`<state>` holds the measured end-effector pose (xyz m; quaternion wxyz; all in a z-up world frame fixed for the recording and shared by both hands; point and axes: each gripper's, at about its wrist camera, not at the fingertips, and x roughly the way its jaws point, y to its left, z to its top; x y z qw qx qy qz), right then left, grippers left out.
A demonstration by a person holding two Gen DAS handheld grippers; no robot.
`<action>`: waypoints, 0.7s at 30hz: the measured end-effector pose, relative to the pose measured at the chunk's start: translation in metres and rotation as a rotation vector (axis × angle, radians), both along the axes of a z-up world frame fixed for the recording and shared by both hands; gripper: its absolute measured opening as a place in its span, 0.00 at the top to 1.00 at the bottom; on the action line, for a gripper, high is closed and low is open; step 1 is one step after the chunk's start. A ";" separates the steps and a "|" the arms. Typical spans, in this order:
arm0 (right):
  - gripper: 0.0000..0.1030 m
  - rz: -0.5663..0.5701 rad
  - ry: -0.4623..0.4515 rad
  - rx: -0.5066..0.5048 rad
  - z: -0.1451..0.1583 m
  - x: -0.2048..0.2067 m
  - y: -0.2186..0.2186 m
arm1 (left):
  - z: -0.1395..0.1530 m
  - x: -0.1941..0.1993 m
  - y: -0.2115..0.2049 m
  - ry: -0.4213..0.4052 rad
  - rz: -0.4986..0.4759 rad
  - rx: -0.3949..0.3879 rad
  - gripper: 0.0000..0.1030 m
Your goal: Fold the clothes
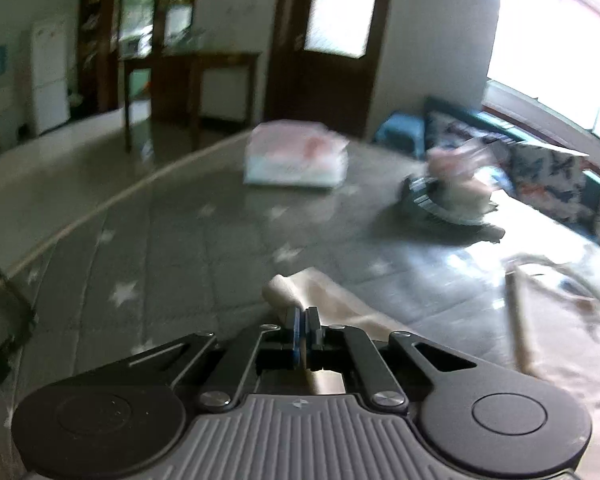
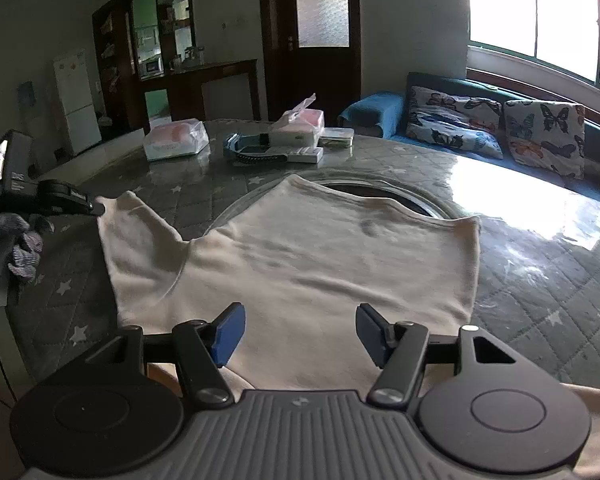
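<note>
A cream short-sleeved shirt point(image 2: 300, 256) lies spread on the grey star-print table cover point(image 2: 540, 300). Its left sleeve point(image 2: 136, 232) points toward the far left. My left gripper point(image 1: 306, 320) is shut on the end of that sleeve point(image 1: 288, 292); the view is blurred. In the right wrist view the left gripper point(image 2: 96, 209) shows as a dark shape at the sleeve's tip. My right gripper point(image 2: 300, 322) stands open just over the shirt's near part, with nothing pinched between its blue pads point(image 2: 228, 332).
A round glass turntable point(image 2: 420, 196) lies partly under the shirt. Wrapped packages point(image 2: 176, 138), tissue boxes point(image 2: 300, 124) and a dark device point(image 2: 256, 152) sit at the table's far side. A grey crumpled cloth point(image 2: 20, 240) lies left. A sofa with butterfly cushions point(image 2: 540, 136) runs along the right.
</note>
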<state>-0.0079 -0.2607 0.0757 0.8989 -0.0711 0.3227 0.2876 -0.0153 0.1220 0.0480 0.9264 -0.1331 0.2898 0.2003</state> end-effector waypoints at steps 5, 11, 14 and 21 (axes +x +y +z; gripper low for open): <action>0.40 -0.025 0.002 0.023 0.002 0.002 -0.010 | 0.039 -0.005 -0.048 -0.103 -0.174 0.010 0.98; 0.41 -0.055 0.001 0.060 0.006 0.003 -0.023 | 0.063 -0.010 -0.120 -0.174 -0.428 0.007 0.98; 0.41 -0.078 0.010 0.090 0.008 0.003 -0.031 | 0.063 -0.010 -0.155 -0.178 -0.556 0.014 0.97; 0.47 -0.119 0.059 0.146 0.004 0.009 -0.047 | 0.037 -0.012 -0.208 -0.100 -0.741 0.073 0.93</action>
